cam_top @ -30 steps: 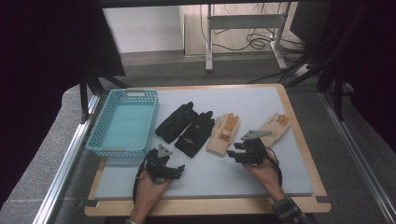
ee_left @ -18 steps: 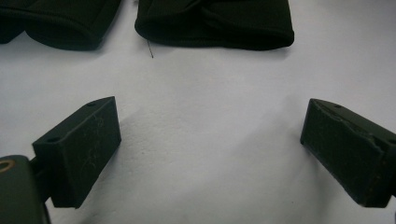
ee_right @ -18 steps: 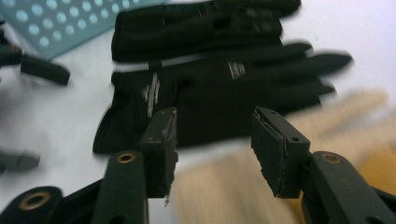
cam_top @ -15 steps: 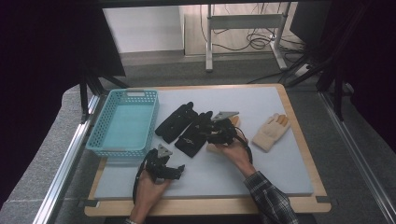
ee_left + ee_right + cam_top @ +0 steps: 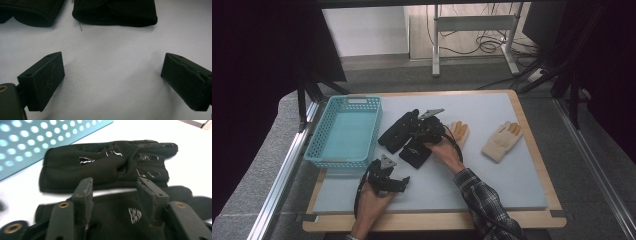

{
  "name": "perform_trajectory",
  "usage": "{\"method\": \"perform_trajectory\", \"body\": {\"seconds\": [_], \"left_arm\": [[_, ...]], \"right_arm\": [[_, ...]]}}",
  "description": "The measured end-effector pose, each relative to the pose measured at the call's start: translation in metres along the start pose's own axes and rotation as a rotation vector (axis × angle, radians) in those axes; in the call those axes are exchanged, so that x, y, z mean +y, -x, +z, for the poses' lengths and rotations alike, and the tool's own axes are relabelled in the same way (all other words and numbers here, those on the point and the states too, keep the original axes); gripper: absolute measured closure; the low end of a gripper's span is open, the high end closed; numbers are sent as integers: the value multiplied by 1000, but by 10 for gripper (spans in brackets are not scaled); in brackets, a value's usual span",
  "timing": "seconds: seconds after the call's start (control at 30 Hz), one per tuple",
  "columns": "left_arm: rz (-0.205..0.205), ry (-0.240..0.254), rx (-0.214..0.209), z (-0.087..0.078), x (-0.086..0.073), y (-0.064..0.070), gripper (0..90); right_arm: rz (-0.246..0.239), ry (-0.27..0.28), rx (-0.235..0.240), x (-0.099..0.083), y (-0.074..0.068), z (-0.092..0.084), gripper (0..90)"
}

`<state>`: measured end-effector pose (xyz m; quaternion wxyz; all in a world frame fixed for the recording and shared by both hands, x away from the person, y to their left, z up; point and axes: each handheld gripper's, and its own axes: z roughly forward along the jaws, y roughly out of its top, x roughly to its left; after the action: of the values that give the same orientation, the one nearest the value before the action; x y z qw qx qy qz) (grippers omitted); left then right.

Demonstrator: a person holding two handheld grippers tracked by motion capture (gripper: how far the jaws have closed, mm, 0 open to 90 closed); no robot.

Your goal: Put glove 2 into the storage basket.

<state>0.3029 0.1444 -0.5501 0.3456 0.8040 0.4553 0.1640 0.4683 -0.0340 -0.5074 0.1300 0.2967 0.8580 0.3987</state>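
Two black gloves lie side by side mid-mat, the far one (image 5: 396,131) and the near one (image 5: 415,155) with a small white logo (image 5: 135,215). My right gripper (image 5: 418,131) hovers over them. Its jaws have just been opening and stand open (image 5: 115,183), straddling the near glove's top without pinching it, with the far black glove (image 5: 105,167) just beyond. My left gripper (image 5: 404,181) rests near the front of the mat, wide open (image 5: 112,62) over bare white surface. The black gloves' cuffs (image 5: 117,15) lie ahead of it.
A blue perforated basket (image 5: 343,161) stands at the left of the mat, its wall (image 5: 37,137) close beyond the gloves. One tan glove (image 5: 459,131) peeks out behind the right hand; another tan glove (image 5: 502,141) lies farther right. The wooden board's edge (image 5: 437,220) runs along the front.
The right hand has swept left from beside the tan gloves to above the black gloves, uncovering the right tan glove. The left hand and gripper stayed put.
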Motion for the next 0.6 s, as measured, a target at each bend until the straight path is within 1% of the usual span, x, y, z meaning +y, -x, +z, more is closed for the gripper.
{"method": "perform_trajectory", "body": {"seconds": [0.17, 0.2, 0.23, 0.37, 0.4, 0.43, 0.47, 0.5, 0.53, 0.57, 0.6], "left_arm": [[-1, 0, 0, 0, 0, 0, 53], [-1, 0, 0, 0, 0, 0, 53], [-1, 0, 0, 0, 0, 0, 53], [-1, 1, 0, 0, 0, 0, 53], [3, -3, 0, 0, 0, 0, 53], [4, -3, 0, 0, 0, 0, 53], [4, -4, 0, 0, 0, 0, 53], [4, -3, 0, 0, 0, 0, 53], [3, -2, 0, 0, 0, 0, 53], [3, -3, 1, 0, 0, 0, 53], [4, -3, 1, 0, 0, 0, 53]], "right_arm": [[2, -11, -26, 9, -1, 23, 350], [9, -21, -31, 10, -2, 28, 340], [3, -31, -38, 10, -2, 35, 332], [-22, -89, -68, 10, -6, 51, 343], [-31, -89, -80, 11, -8, 53, 365], [-36, -88, -83, 11, -8, 54, 414], [-31, -89, -71, 11, -9, 54, 485], [-20, -87, -65, 11, -8, 54, 521], [-10, -87, -68, 11, -9, 54, 592], [-7, -88, -69, 11, -9, 53, 680], [0, -88, -63, 12, -8, 53, 715]]}}
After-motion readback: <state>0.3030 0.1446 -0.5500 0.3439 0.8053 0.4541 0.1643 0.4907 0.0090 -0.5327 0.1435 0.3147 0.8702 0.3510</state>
